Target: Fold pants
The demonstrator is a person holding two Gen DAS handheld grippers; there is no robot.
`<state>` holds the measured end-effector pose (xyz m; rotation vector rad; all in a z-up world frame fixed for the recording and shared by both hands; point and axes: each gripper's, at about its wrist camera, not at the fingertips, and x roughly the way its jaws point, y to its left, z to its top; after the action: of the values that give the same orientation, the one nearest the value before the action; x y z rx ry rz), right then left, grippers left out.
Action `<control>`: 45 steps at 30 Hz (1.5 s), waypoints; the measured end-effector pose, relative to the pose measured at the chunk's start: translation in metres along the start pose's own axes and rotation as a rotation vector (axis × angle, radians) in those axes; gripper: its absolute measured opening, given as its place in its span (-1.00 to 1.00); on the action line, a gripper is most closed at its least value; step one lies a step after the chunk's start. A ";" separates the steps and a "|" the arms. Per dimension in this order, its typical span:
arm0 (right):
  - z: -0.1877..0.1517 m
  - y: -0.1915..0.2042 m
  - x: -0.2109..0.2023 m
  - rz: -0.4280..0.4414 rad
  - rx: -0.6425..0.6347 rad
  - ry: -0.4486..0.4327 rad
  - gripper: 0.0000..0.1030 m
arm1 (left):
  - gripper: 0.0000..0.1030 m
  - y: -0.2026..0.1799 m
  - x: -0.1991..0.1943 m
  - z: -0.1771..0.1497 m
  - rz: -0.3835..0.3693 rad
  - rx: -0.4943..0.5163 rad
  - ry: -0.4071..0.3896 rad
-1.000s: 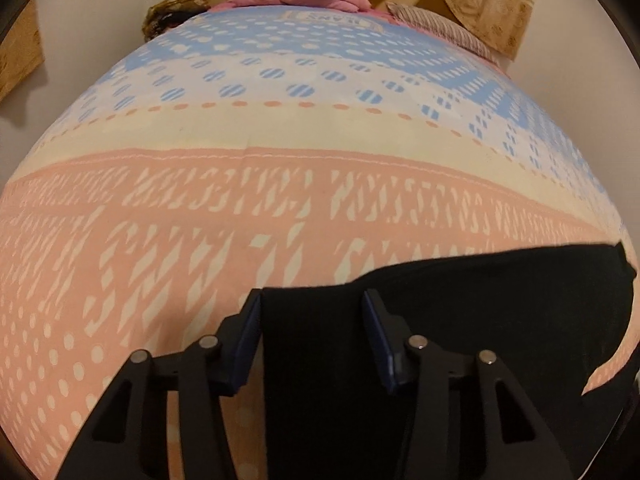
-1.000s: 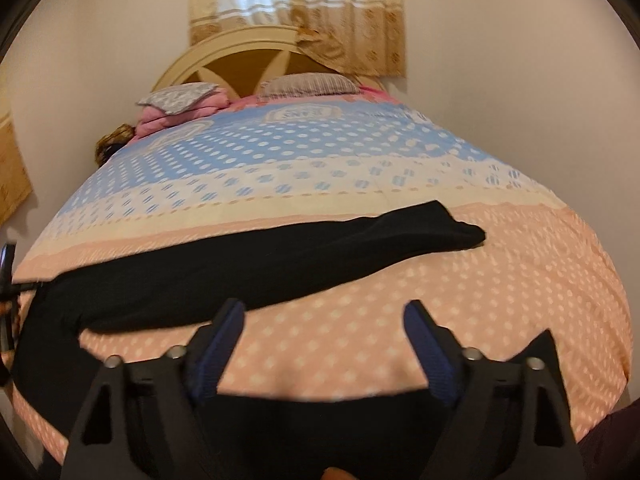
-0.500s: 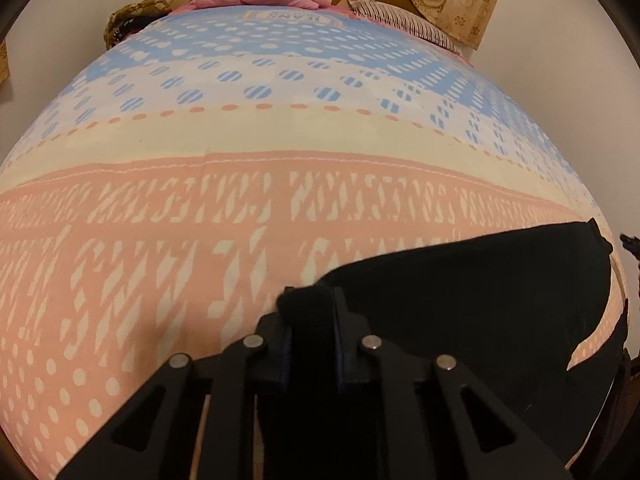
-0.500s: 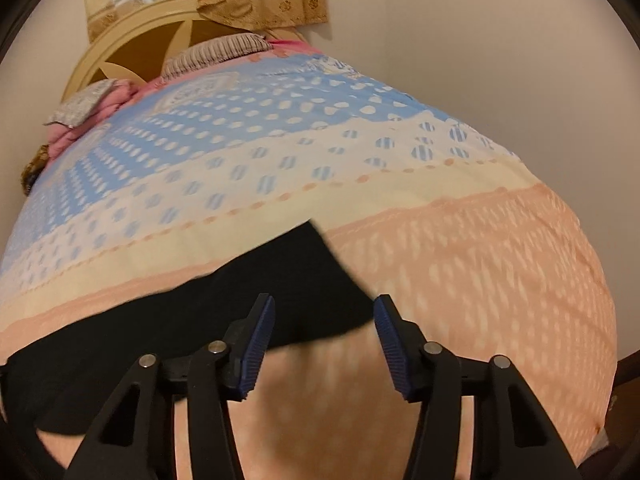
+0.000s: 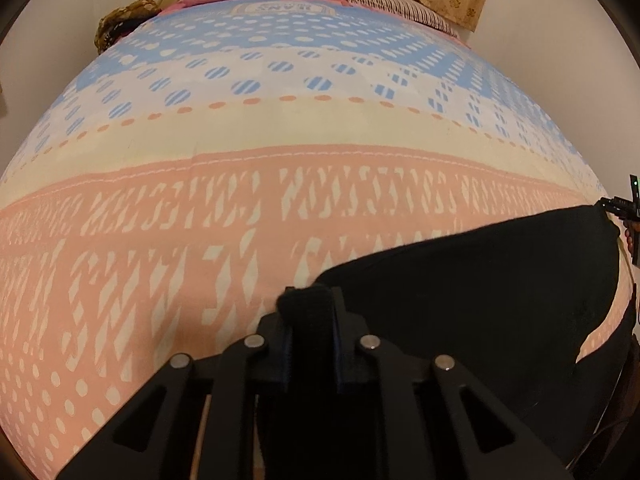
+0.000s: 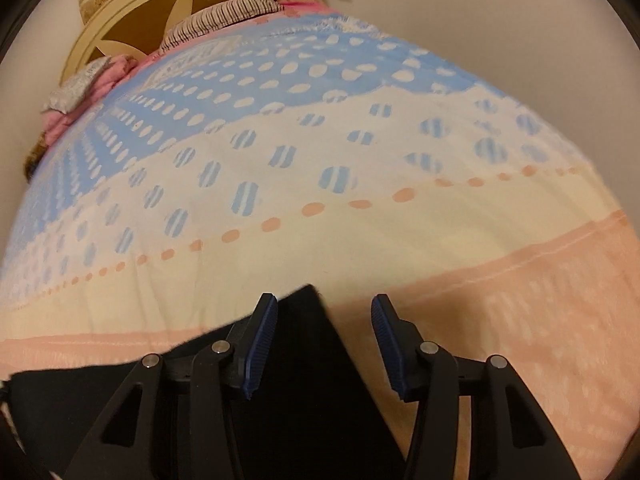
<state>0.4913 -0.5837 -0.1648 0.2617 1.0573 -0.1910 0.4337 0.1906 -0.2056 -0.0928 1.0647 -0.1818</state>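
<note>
The black pants [image 5: 480, 280] are laid flat across the bed [image 5: 200, 220], and no fold is seen yet. One end is pinched in the left claw [image 5: 308, 320]; the right claw [image 6: 324, 340] is spread over the other end, ungripped.

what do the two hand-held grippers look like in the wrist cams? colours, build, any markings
Both look alike. Left hand-held gripper: matte black linkage arms with triangular cut-outs and silver pivot pins, dark blue edging on the finger pads. Right hand-held gripper: same black frame and silver pins, with ribbed dark blue pads clearly visible. No labels, cables or sleeves visible on either.
</note>
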 end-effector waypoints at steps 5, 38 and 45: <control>-0.005 0.010 0.010 0.069 -0.035 0.024 -0.47 | -0.71 0.003 0.003 -0.001 -0.011 -0.012 -0.023; -0.158 -0.031 -0.202 0.139 -0.084 -0.253 -0.83 | -0.76 0.014 -0.129 -0.078 -0.284 -0.061 -0.391; -0.209 -0.055 -0.211 0.140 -0.038 -0.225 -0.83 | -0.76 0.030 -0.134 -0.113 -0.335 -0.073 -0.417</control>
<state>0.2011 -0.5666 -0.0834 0.2724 0.8150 -0.0722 0.2741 0.2473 -0.1496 -0.3605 0.6334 -0.4073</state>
